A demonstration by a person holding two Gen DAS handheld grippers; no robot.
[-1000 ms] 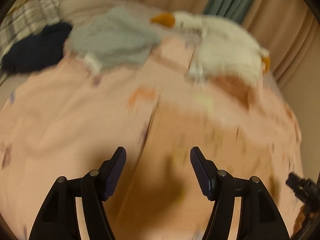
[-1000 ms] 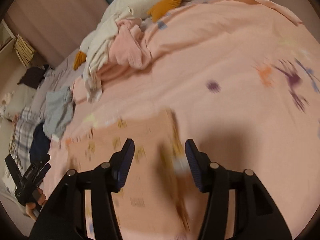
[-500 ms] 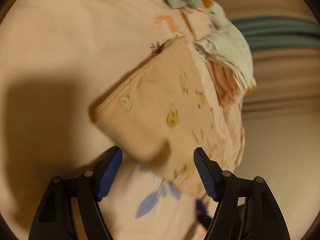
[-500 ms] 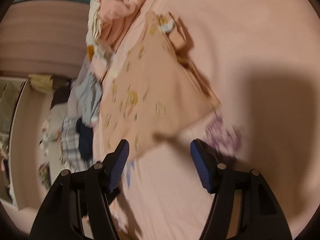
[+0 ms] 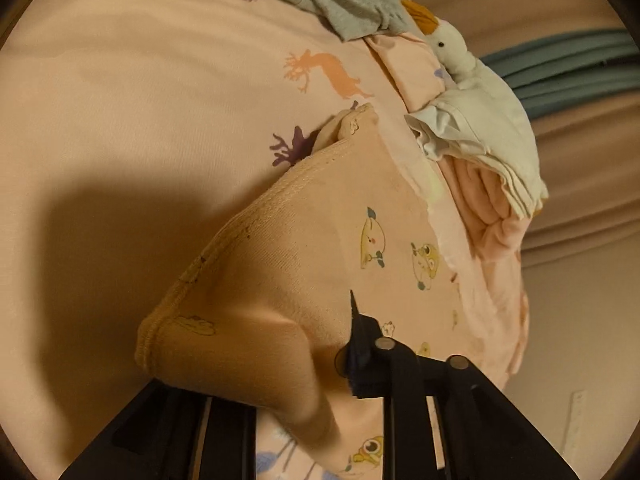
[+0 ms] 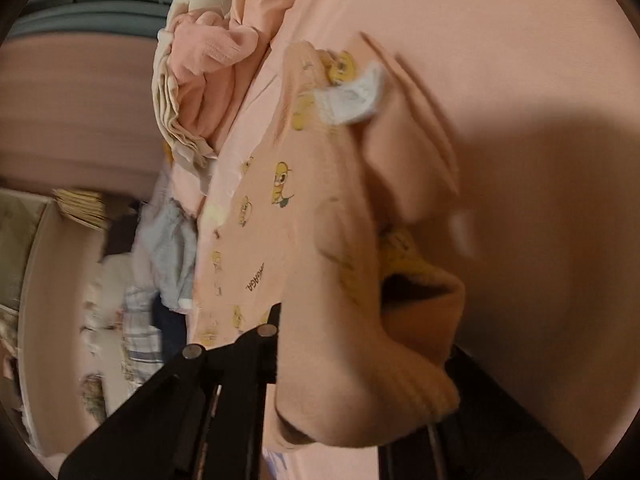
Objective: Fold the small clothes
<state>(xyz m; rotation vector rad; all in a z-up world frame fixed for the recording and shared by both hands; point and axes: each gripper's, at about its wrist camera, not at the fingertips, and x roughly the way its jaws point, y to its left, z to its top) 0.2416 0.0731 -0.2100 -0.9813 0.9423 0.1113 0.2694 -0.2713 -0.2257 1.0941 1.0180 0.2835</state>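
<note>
Peach cotton garment printed with yellow cartoon figures, on a pink bedsheet; left gripper and right gripper jaws are closing, pinching its hem.

Left gripper black, silver rivets, right gripper black, perhaps dark-blue pads

A small peach garment printed with little yellow cartoon figures lies spread on the pink bed sheet; its stitched hem is bunched and lifted at the near corners, and a white label shows near its far end
</note>
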